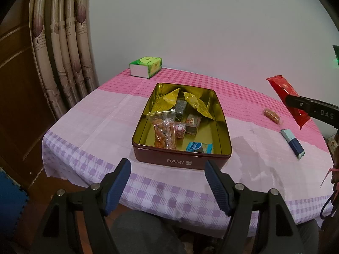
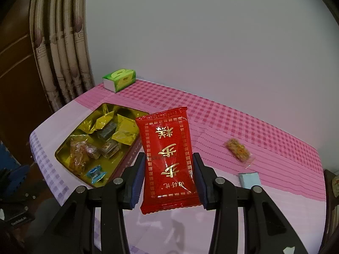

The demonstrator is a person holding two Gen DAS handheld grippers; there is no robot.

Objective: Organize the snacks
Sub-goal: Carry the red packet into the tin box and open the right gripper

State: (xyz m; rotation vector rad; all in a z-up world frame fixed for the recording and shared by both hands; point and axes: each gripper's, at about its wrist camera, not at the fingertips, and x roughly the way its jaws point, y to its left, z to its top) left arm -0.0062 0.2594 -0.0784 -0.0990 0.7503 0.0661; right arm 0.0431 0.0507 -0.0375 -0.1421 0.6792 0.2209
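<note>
A dark red tin marked BAMI, gold inside, stands open in the middle of the table and holds several wrapped snacks; it also shows in the right wrist view. My right gripper is shut on a red snack packet with gold characters and holds it above the table, right of the tin. That packet also shows in the left wrist view. My left gripper is open and empty, just in front of the tin's near side.
A clear-wrapped orange snack bar and a pale blue packet lie on the checked tablecloth right of the tin. A green tissue box stands at the back left corner. Curtains hang at the left.
</note>
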